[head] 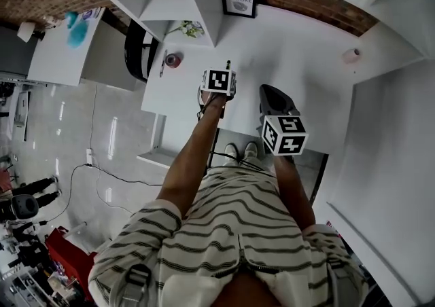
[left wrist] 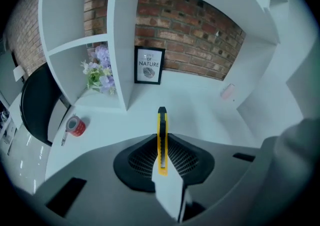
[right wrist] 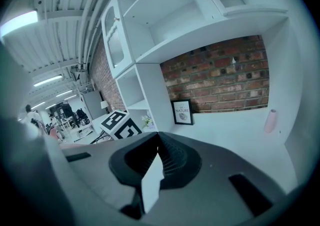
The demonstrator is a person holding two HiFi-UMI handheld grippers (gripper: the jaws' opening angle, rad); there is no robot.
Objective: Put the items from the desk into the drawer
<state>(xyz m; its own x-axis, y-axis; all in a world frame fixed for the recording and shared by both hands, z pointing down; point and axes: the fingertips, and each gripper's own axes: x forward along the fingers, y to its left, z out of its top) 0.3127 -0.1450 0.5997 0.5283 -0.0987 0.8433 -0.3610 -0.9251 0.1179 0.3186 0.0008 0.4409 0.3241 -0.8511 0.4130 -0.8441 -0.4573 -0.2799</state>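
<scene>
My left gripper (left wrist: pixel 161 139) is shut on a yellow utility knife (left wrist: pixel 162 142) that stands upright between the pads, its black tip poking out above them. In the head view the left gripper (head: pixel 226 70) hangs over the white desk (head: pixel 299 61) near its front edge. To its right, the right gripper (head: pixel 269 92) is also above the desk. In its own view the right gripper (right wrist: pixel 158 138) has its jaws together with nothing between them. On the desk lie a red tape roll (left wrist: pixel 76 126) with a pen beside it and a pink item (left wrist: pixel 227 91).
A framed print (left wrist: pixel 149 65) leans against the brick wall at the back of the desk. White shelves (left wrist: pixel 117 45) with a bunch of flowers (left wrist: pixel 100 72) rise at the left. A black chair (head: pixel 138 51) stands left of the desk. A cable (head: pixel 115 176) runs across the floor.
</scene>
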